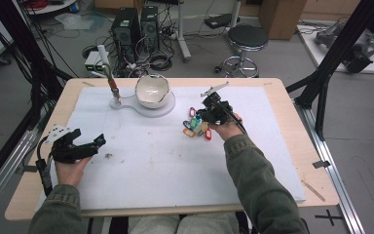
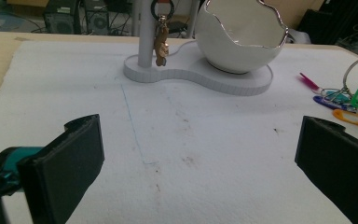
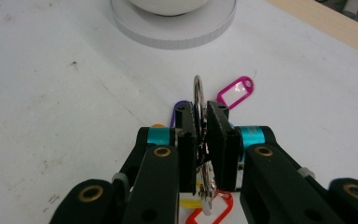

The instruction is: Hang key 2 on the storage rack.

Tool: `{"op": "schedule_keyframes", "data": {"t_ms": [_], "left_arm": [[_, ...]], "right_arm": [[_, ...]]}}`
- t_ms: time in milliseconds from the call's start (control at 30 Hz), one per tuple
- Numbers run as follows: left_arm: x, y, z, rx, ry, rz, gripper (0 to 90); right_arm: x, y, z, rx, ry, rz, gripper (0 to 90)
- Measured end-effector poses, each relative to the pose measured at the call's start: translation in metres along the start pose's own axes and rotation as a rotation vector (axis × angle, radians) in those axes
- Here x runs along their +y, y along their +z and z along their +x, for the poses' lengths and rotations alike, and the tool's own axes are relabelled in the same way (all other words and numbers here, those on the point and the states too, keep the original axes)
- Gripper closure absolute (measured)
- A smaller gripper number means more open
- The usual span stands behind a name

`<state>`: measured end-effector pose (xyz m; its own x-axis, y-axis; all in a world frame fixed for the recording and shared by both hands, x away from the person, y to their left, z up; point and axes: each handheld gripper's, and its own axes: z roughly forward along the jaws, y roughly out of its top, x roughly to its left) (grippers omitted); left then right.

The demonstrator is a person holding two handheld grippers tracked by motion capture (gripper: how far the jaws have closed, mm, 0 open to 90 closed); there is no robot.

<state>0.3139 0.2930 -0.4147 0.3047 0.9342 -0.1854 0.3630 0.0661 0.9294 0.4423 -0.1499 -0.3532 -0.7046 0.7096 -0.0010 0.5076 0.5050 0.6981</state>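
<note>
My right gripper (image 1: 209, 113) is shut on a metal key ring (image 3: 197, 91) that stands upright between its pads. Several coloured key tags (image 1: 195, 126) hang from the ring over the white mat, among them a pink tag (image 3: 235, 92) and a red tag (image 3: 212, 212). The same key tags (image 2: 349, 100) lie at the right edge of the left gripper view. My left gripper (image 1: 95, 142) rests open near the mat's left side, nothing between its jaws (image 2: 198, 163). A white bowl (image 1: 152, 90) sits on a white stand base (image 1: 168, 108) at the far middle.
A post (image 1: 111, 83) rises from the stand's left end, and a brown keychain (image 2: 160, 42) hangs on it. The white mat (image 1: 165, 165) covers most of the wooden table (image 1: 292, 126). Computers, cables and a stool (image 1: 246, 41) stand on the floor beyond.
</note>
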Motion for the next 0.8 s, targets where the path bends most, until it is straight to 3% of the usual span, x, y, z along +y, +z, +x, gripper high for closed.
{"op": "schedule_keyframes", "data": {"t_ms": [667,800], "left_arm": [[0.000,0.001,-0.001,-0.004,0.000,0.001,1.7],[0.001,0.002,-0.001,-0.004,0.000,0.000,1.7]], "right_arm": [[-0.001,-0.053,-0.015,0.052,0.093,-0.129,82.3],[0.001,-0.062,-0.015,0.049,0.085,-0.147,82.4]]}}
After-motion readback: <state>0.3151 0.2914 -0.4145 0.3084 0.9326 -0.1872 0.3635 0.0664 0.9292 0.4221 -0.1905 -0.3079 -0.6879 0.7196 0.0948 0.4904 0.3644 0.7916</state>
